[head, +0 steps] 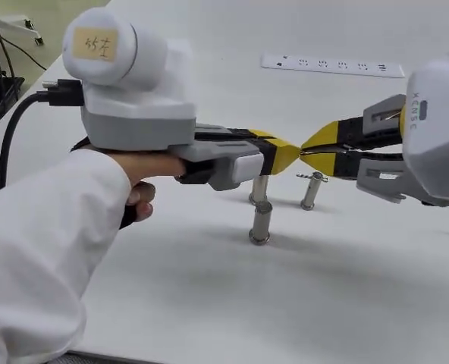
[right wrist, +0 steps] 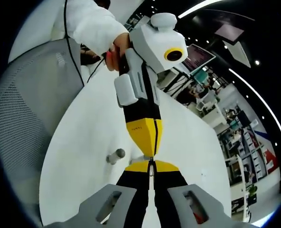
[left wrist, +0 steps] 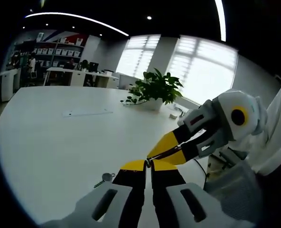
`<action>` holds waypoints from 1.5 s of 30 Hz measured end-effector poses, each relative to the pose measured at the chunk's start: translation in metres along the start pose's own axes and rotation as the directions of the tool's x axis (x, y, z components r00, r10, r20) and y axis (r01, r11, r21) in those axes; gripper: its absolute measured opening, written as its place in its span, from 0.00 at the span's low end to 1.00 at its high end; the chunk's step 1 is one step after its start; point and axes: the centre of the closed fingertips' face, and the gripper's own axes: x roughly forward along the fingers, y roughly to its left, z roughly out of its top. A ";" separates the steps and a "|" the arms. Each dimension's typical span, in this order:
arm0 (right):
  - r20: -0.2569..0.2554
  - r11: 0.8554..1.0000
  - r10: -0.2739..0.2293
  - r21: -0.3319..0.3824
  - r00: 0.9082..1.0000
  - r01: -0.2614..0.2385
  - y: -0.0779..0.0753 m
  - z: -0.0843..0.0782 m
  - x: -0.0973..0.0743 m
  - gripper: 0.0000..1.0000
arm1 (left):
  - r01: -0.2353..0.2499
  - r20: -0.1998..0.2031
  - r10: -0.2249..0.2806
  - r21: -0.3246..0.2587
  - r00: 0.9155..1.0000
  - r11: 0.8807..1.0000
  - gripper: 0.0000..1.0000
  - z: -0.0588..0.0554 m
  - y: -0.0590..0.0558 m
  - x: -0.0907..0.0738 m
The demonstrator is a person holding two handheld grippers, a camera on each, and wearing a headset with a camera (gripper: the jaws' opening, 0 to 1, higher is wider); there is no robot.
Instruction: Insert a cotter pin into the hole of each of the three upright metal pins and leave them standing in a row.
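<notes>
Metal pin [head: 260,224] nearest the camera stands bare on the surface [head: 209,303]. Above it the left claw [head: 295,155] and right claw [head: 305,152] meet tip to tip, both narrow. The right seems to pinch a cotter pin [head: 316,152], probably to re-grip it for insertion. Behind stand a second bare pin [head: 259,188] and a third pin [head: 311,195] carrying a fitted cotter pin [head: 312,177].

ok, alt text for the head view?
The left gripper and right gripper meet tip to tip, both shut, above three upright metal pins on a white table; the rightmost pin has a cotter pin at its top. A white-sleeved hand holds the left gripper; a power strip lies beyond.
</notes>
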 end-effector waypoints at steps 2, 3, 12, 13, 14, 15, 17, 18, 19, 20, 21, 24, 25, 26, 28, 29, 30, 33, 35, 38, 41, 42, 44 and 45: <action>-0.001 1.000 0.005 -0.006 1.000 -0.005 0.001 0.000 0.000 0.00 | 0.007 -0.006 -0.007 0.013 1.000 1.000 0.00 -0.001 0.000 0.000; -0.001 1.000 0.006 -0.006 1.000 -0.006 0.002 0.001 0.000 0.00 | 0.009 -0.007 -0.009 0.013 1.000 1.000 0.00 -0.001 0.000 0.000; -0.002 1.000 0.004 -0.009 1.000 -0.004 0.002 0.001 -0.001 0.00 | 0.002 -0.005 -0.002 -0.029 1.000 1.000 0.00 -0.001 -0.002 -0.002; -0.002 1.000 0.005 -0.008 1.000 -0.005 0.002 0.001 -0.002 0.00 | 0.000 -0.006 0.000 -0.035 1.000 0.999 0.00 -0.002 -0.002 -0.002; -0.002 1.000 0.005 -0.007 1.000 -0.005 0.003 0.001 -0.002 0.00 | 0.000 -0.007 0.000 -0.044 1.000 0.999 0.00 -0.002 -0.002 -0.002; -0.001 1.000 0.006 -0.005 1.000 -0.006 0.004 0.001 -0.002 0.00 | 0.002 -0.008 -0.003 -0.058 1.000 0.998 0.00 -0.002 0.000 -0.002; 0.000 1.000 0.013 0.003 1.000 -0.013 0.006 0.000 -0.002 0.00 | 0.002 -0.021 -0.005 -0.134 1.000 0.991 0.00 -0.006 0.000 -0.002; 0.001 1.000 0.014 0.005 1.000 -0.014 0.006 0.000 -0.002 0.00 | 0.000 -0.019 -0.002 -0.125 1.000 0.992 0.00 -0.005 0.002 -0.002; 0.004 1.000 0.017 0.007 1.000 -0.017 0.007 0.000 -0.002 0.00 | -0.001 -0.021 -0.002 -0.120 1.000 0.993 0.00 -0.006 0.001 -0.002; 0.005 1.000 0.019 0.009 1.000 -0.019 0.008 0.000 -0.002 0.00 | -0.002 -0.022 -0.001 -0.117 1.000 0.993 0.00 -0.006 0.001 -0.002; 0.008 1.000 0.019 0.006 1.000 -0.019 0.008 0.000 -0.002 0.00 | -0.002 -0.019 0.000 -0.128 1.000 0.992 0.00 -0.006 0.001 -0.003; 0.008 1.000 0.021 -0.004 1.000 -0.021 0.009 0.001 -0.002 0.00 | -0.004 -0.019 0.001 -0.155 1.000 0.988 0.00 -0.008 -0.002 -0.004; 0.010 1.000 0.018 -0.002 1.000 -0.018 0.009 0.001 -0.002 0.00 | -0.005 -0.017 0.002 -0.157 1.000 0.988 0.00 -0.007 -0.002 -0.004; 0.007 1.000 0.017 0.006 1.000 -0.017 0.009 0.000 -0.001 0.00 | -0.005 -0.017 0.002 -0.157 1.000 0.988 0.00 -0.008 -0.002 -0.005; 0.001 1.000 0.010 0.017 1.000 -0.010 0.008 -0.003 -0.001 0.00 | -0.007 -0.020 0.004 -0.153 1.000 0.988 0.00 -0.008 -0.002 -0.006; 0.002 1.000 0.008 0.028 1.000 -0.008 0.007 -0.004 -0.002 0.03 | -0.009 -0.022 0.006 -0.152 1.000 0.988 0.00 -0.009 -0.002 -0.007; 0.004 0.998 0.009 0.057 1.000 -0.009 0.006 -0.006 -0.002 0.05 | -0.011 -0.023 0.007 -0.149 1.000 0.989 0.00 -0.009 -0.002 -0.007; 0.009 0.993 0.035 0.117 0.999 -0.036 0.009 -0.009 -0.003 0.08 | -0.008 -0.025 0.005 -0.128 1.000 0.992 0.00 -0.010 -0.003 -0.009; 0.012 0.985 0.054 0.163 0.998 -0.055 0.010 -0.014 -0.004 0.11 | -0.004 -0.028 0.001 -0.107 1.000 0.994 0.00 -0.010 -0.005 -0.010; 0.020 0.970 0.086 0.226 0.996 -0.089 0.015 -0.018 -0.004 0.14 | 0.005 -0.028 -0.007 -0.067 1.000 0.998 0.00 -0.009 -0.008 -0.011; 0.055 0.938 0.119 0.322 0.991 -0.131 0.021 -0.020 -0.004 0.17 | 0.014 -0.025 -0.014 -0.011 1.000 1.000 0.00 -0.008 -0.010 -0.012; 0.074 0.930 0.121 0.341 0.990 -0.139 0.020 -0.020 -0.003 0.18 | 0.017 -0.026 -0.017 0.002 1.000 1.000 0.00 -0.009 -0.010 -0.013; 0.108 0.895 0.139 0.412 0.984 -0.172 0.023 -0.018 -0.004 0.18 | 0.028 -0.023 -0.027 0.076 0.999 0.997 0.00 -0.008 -0.011 -0.014; 0.127 0.885 0.143 0.426 0.981 -0.184 0.024 -0.017 -0.004 0.18 | 0.031 -0.018 -0.030 0.105 0.999 0.994 0.00 -0.007 -0.012 -0.014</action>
